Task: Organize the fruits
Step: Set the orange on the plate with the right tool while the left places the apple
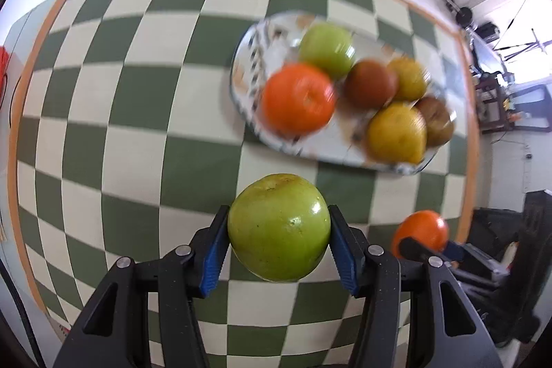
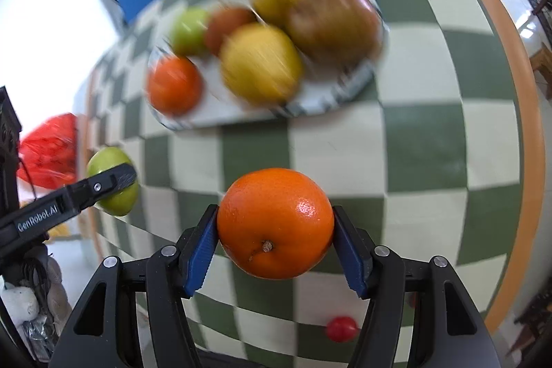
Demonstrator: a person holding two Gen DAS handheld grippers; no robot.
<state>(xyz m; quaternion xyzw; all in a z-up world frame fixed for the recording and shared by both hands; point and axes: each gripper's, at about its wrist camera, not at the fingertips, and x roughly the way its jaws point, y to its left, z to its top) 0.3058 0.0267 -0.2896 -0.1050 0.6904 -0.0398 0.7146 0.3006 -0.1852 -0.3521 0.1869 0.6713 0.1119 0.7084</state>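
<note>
The left gripper (image 1: 278, 242) was clamped on a green apple (image 1: 278, 226), its blue pads (image 1: 215, 252) pressed against both sides, low in the centre of the left wrist view. The right gripper (image 2: 275, 244) was closed the same way around an orange (image 2: 276, 223), stem end facing the camera, low in the centre of its own view. Both fruits were held above the green-and-cream checked tabletop (image 1: 120, 126). Further up each frame sat a plate (image 1: 246, 57), blurred, carrying a second apple (image 1: 326, 49), a second orange (image 1: 298, 97), two yellowish fruits and two brownish ones. A small red fruit (image 2: 341, 328) lay on the tabletop at the bottom of the right wrist view, and a red bag (image 2: 48, 150) showed at the left edge
</note>
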